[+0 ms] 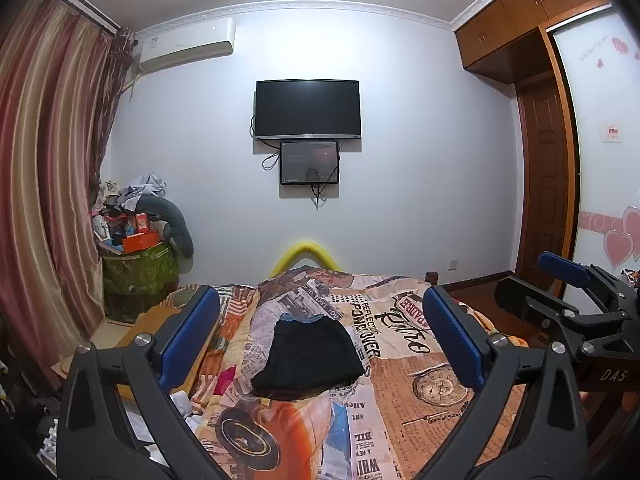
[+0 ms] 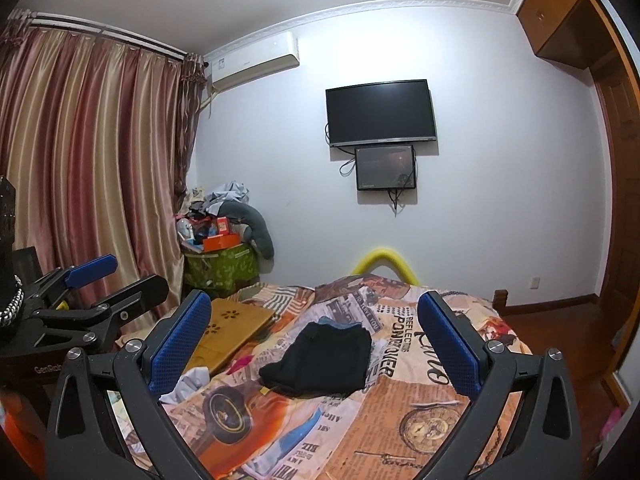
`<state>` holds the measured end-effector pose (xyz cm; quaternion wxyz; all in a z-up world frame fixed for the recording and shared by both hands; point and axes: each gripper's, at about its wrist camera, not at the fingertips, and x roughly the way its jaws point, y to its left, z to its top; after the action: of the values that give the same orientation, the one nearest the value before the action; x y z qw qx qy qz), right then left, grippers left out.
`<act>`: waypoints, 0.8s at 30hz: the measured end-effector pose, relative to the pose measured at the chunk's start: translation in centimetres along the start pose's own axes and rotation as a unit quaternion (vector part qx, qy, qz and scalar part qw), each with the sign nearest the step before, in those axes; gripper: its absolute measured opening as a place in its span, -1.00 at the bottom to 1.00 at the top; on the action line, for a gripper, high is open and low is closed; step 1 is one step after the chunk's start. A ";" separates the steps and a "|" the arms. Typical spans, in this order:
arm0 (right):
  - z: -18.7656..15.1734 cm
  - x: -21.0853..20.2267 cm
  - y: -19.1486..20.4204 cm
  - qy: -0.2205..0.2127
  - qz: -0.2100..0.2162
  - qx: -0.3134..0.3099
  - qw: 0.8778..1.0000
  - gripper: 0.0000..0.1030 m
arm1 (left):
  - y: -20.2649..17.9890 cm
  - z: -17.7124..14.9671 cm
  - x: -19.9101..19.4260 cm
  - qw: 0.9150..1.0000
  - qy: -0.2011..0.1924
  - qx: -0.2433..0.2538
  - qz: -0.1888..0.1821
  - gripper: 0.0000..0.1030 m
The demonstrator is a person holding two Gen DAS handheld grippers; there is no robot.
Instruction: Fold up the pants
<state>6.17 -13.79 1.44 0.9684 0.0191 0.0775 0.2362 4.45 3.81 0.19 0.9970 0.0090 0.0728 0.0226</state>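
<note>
Black pants (image 1: 308, 354) folded into a tidy square, sitting mid-bed on the newspaper-print bedspread (image 1: 420, 380). Left hand-held gripper (image 1: 320, 336) spread wide, nothing between the blue pads, hovering short of the pants. Right hand-held gripper (image 2: 316, 340) same deal, wide apart and empty. TV (image 1: 307, 109) on the wall behind.

Matt black cloth pants (image 1: 308, 356) on printed cotton bedspread (image 1: 420, 360)

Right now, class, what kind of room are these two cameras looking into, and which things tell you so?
Most likely a home bedroom. A bed with a printed quilt fills the foreground, folded black pants lie on it, a television hangs on the far wall, and a wooden wardrobe stands at the right.
</note>
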 end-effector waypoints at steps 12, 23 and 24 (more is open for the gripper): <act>0.0 -0.1 -0.1 0.006 0.001 0.001 1.000 1.00 | 0.1 -0.2 0.2 1.000 0.003 -0.001 -0.002 0.99; 0.0 0.0 -0.2 0.008 0.002 0.002 1.000 1.00 | -0.3 -0.5 0.6 1.000 0.006 -0.004 -0.004 0.99; 0.0 0.0 -0.2 0.008 0.001 0.002 1.000 1.00 | -0.4 -0.5 0.6 1.000 0.007 -0.005 -0.004 0.99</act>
<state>6.25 -14.01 1.47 0.9674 0.0190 0.0857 0.2376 5.00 3.49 -0.38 0.9966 0.0040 0.0795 0.0189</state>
